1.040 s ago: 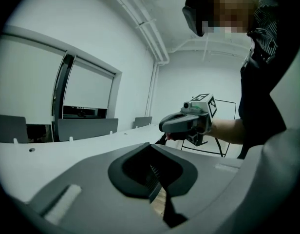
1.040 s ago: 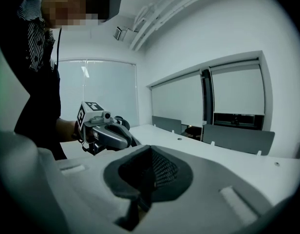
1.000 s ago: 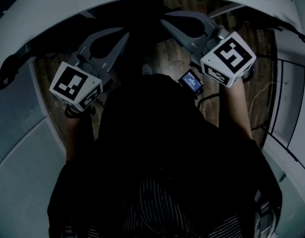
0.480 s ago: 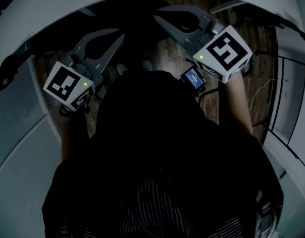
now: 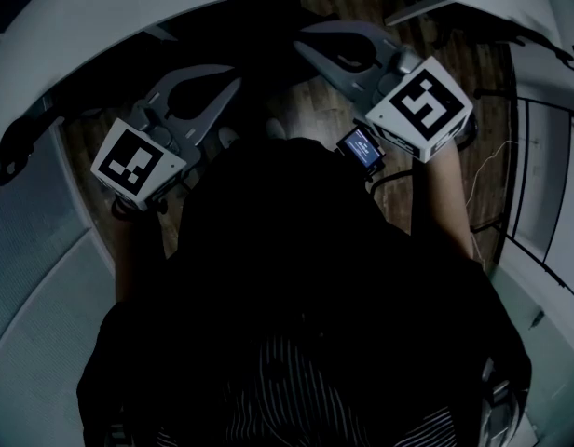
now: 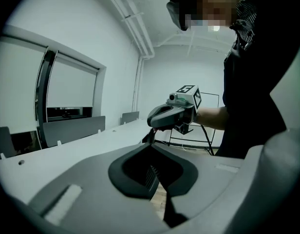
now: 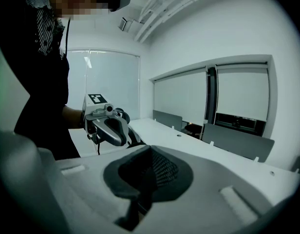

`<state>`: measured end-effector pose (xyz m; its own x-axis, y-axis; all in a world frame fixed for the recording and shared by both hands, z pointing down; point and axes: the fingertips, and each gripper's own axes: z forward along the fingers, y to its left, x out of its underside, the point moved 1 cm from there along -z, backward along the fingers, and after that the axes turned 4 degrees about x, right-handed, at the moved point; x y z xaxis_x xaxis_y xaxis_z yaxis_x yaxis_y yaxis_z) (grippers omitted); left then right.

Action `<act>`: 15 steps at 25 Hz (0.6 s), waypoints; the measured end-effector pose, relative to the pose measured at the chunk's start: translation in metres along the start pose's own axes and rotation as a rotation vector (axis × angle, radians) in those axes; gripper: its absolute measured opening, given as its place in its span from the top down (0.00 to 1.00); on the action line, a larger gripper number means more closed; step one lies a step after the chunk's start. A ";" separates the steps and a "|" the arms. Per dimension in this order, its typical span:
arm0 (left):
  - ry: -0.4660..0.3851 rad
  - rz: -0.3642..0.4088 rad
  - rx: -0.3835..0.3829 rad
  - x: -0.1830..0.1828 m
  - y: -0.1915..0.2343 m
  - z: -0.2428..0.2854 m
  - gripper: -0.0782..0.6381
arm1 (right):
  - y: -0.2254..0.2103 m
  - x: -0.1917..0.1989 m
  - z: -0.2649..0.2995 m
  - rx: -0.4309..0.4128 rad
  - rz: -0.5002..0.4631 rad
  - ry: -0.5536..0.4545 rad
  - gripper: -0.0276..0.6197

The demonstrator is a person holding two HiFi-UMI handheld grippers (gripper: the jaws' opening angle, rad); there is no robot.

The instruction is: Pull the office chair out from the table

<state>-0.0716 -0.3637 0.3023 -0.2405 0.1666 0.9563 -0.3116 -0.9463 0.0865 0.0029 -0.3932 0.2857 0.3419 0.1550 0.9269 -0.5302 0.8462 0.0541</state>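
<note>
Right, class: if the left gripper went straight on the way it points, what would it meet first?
Most likely the tip of the right gripper, just beyond the shut left gripper and angled across its line. Depth is unclear; it might pass on to the white table.

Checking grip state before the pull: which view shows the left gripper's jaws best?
The left gripper view. It looks straight along the left gripper, whose jaws meet at the tips with nothing between them. The head view shows it from above, dim. The right gripper view shows it small and side on.

Left hand-held gripper [image 5: 233, 73] closed; right [image 5: 306, 45] likewise.
</note>
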 end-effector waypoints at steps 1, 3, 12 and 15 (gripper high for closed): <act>0.010 0.005 -0.001 0.000 0.001 0.001 0.89 | 0.000 0.001 0.000 -0.002 -0.007 0.007 0.96; 0.033 0.029 -0.010 0.002 0.003 0.002 0.88 | 0.001 0.003 0.001 -0.012 -0.015 0.015 0.96; 0.161 0.130 0.057 0.021 -0.001 0.002 0.56 | 0.026 0.034 0.008 -0.190 -0.115 0.196 0.65; 0.235 0.187 0.103 0.036 -0.006 0.007 0.39 | 0.029 0.054 0.015 -0.203 -0.176 0.256 0.56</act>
<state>-0.0724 -0.3539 0.3384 -0.4944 0.0347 0.8685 -0.1498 -0.9877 -0.0459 -0.0058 -0.3685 0.3428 0.6105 0.0991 0.7858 -0.2899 0.9513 0.1052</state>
